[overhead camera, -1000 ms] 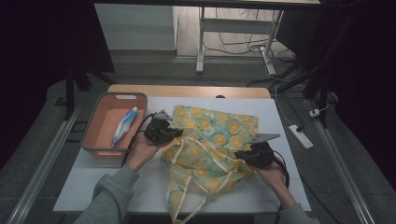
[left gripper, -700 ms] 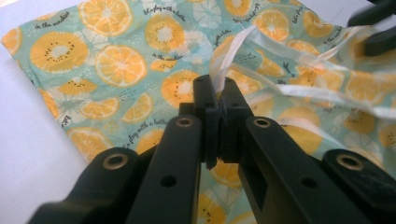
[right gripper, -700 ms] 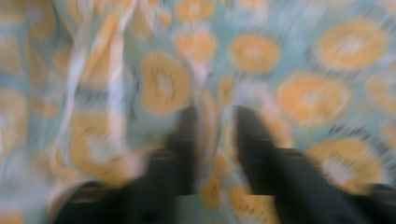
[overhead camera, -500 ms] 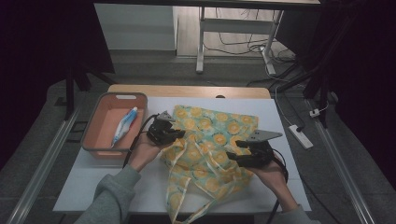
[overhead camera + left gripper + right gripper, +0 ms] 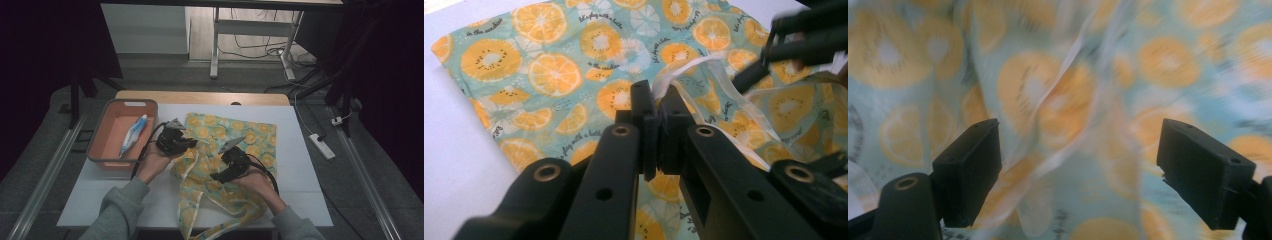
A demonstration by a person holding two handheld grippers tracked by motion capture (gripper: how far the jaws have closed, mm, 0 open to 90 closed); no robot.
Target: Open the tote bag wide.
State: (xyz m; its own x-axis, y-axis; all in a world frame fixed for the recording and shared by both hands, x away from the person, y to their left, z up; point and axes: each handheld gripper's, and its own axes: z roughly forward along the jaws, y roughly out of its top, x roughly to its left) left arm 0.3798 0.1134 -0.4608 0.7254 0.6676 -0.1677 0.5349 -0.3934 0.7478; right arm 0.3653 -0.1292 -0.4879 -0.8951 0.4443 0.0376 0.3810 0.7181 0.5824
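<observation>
Pinching the rim of the fruit-print bag [image 5: 574, 65] with my left gripper [image 5: 656, 107], I hold my right gripper [image 5: 1078, 160] spread before its mouth. Beside the bag, the tube [image 5: 132, 135] lies unpacked in its tray [image 5: 100, 135].

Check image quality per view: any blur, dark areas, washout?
High view: room beyond the table dark, tabletop evenly lit. Left gripper view: fruit-print bag sharp, left hand-held gripper soft up close, right hand-held gripper smeared top right. Right gripper view: fabric motion-blurred, jaws crisp.
</observation>
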